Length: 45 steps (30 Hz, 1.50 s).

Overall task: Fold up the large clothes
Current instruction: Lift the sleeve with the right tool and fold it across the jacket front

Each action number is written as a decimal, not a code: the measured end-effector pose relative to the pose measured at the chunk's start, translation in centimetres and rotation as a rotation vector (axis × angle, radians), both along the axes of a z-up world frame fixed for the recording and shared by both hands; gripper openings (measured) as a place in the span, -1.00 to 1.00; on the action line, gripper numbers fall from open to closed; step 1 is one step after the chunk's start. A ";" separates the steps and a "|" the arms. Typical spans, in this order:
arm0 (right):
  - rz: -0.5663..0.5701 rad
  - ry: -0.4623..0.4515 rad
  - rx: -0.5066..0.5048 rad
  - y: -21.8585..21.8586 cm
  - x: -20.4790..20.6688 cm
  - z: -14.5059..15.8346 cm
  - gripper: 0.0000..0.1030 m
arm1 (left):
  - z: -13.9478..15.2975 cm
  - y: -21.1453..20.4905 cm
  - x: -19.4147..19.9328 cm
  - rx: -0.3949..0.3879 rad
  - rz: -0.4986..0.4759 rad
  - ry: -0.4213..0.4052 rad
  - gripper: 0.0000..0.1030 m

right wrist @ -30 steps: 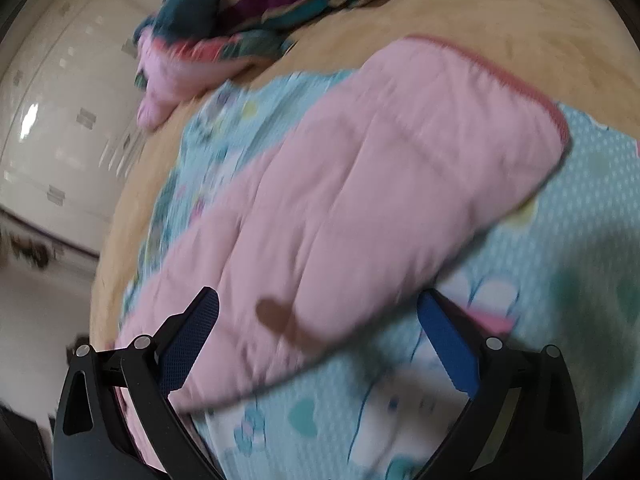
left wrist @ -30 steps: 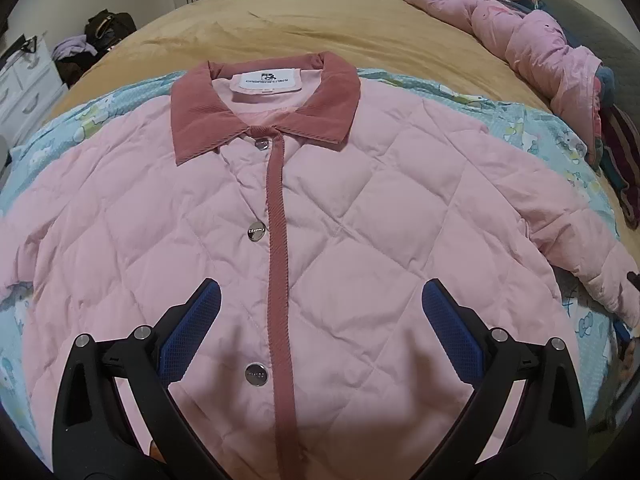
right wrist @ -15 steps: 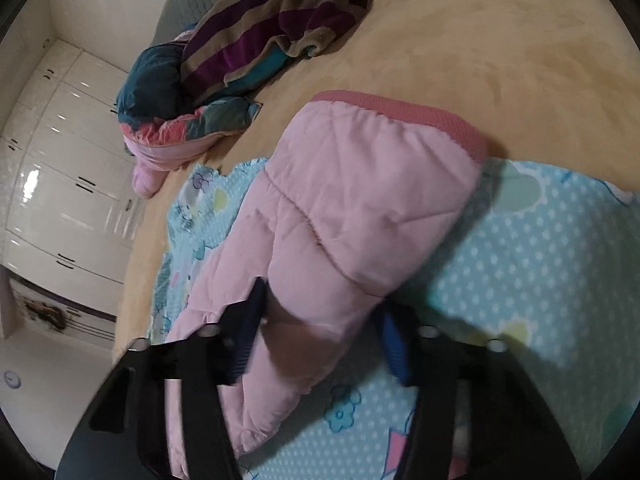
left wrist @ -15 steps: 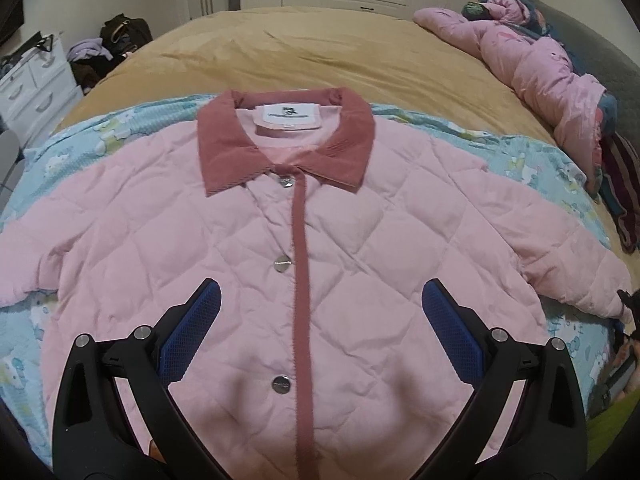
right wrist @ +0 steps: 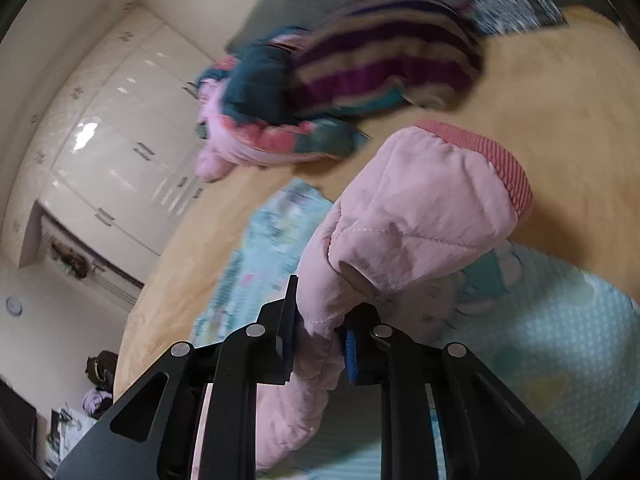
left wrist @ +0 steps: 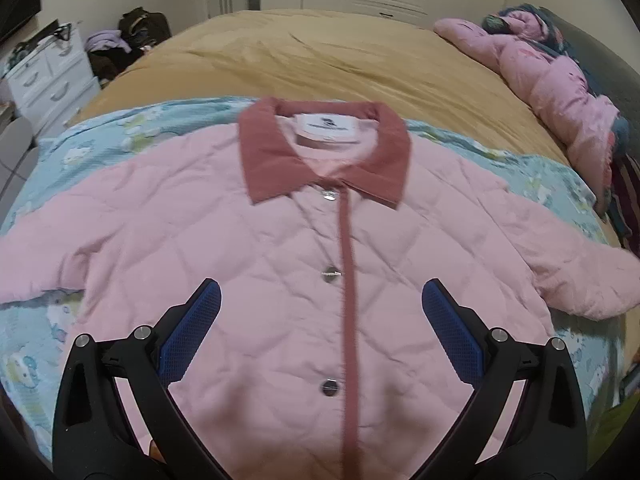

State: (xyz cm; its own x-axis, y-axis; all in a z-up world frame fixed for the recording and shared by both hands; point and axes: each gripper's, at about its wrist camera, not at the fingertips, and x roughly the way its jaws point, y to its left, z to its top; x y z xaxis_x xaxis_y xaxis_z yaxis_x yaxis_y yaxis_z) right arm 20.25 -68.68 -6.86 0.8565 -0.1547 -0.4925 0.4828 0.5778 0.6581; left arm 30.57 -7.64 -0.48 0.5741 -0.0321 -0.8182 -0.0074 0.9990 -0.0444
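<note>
A pink quilted jacket [left wrist: 280, 248] with a dusty-red collar [left wrist: 324, 152] lies face up, buttoned, on a light blue cartoon blanket [left wrist: 100, 140]. Both sleeves spread outward. My left gripper [left wrist: 320, 320] is open and empty, held above the jacket's lower front. My right gripper [right wrist: 320, 336] is shut on the jacket's right sleeve [right wrist: 408, 220], and the end with the ribbed red cuff [right wrist: 500, 160] is lifted off the blanket [right wrist: 540, 340].
The blanket lies on a bed with a tan cover [left wrist: 340, 56]. Another pink coat [left wrist: 552, 76] and a striped garment [right wrist: 384, 64] are piled at the bed's right side. A white dresser [left wrist: 48, 76] stands left, white wardrobes [right wrist: 120, 140] behind.
My right gripper closed on the sleeve and lifted its cuff end off the blanket. My left gripper drew back and rose, so more of the jacket shows.
</note>
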 end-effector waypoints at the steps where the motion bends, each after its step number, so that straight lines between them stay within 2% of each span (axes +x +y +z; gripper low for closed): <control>1: 0.017 -0.019 -0.019 0.5 0.3 1.0 -0.68 | 0.2 0.6 0.1 -0.004 0.008 -0.001 0.83; 6: 0.080 -0.075 -0.096 3.1 1.6 5.2 -0.69 | 1.1 2.8 0.5 0.011 0.053 -0.022 0.83; 12: 0.177 -0.112 -0.192 7.4 4.1 9.8 -0.70 | 1.2 5.0 0.5 -0.060 0.072 -0.038 0.83; 17: 0.240 -0.153 -0.252 11.0 5.9 12.6 -0.70 | 1.1 6.5 0.3 -0.057 0.080 -0.057 0.84; 21: 0.288 -0.183 -0.253 13.2 7.2 13.7 -0.71 | 1.6 8.0 -0.4 -0.053 0.094 -0.087 0.83; 23: 0.315 -0.195 -0.253 14.3 7.8 14.2 -0.71 | 2.3 9.3 -1.0 -0.082 0.107 -0.127 0.83; 28: 0.385 -0.217 -0.271 17.7 8.8 15.8 -0.71 | 3.6 11.7 -1.6 -0.099 0.157 -0.158 0.84; 31: 0.413 -0.235 -0.291 19.8 9.1 16.7 -0.71 | 4.0 12.8 -2.0 -0.122 0.161 -0.156 0.84; 37: 0.448 -0.255 -0.315 24.0 9.2 17.7 -0.71 | 4.4 14.0 -2.2 -0.097 0.164 -0.158 0.83; 45: 0.505 -0.266 -0.321 28.3 9.9 18.0 -0.71 | 5.7 16.0 -2.7 -0.117 0.149 -0.178 0.83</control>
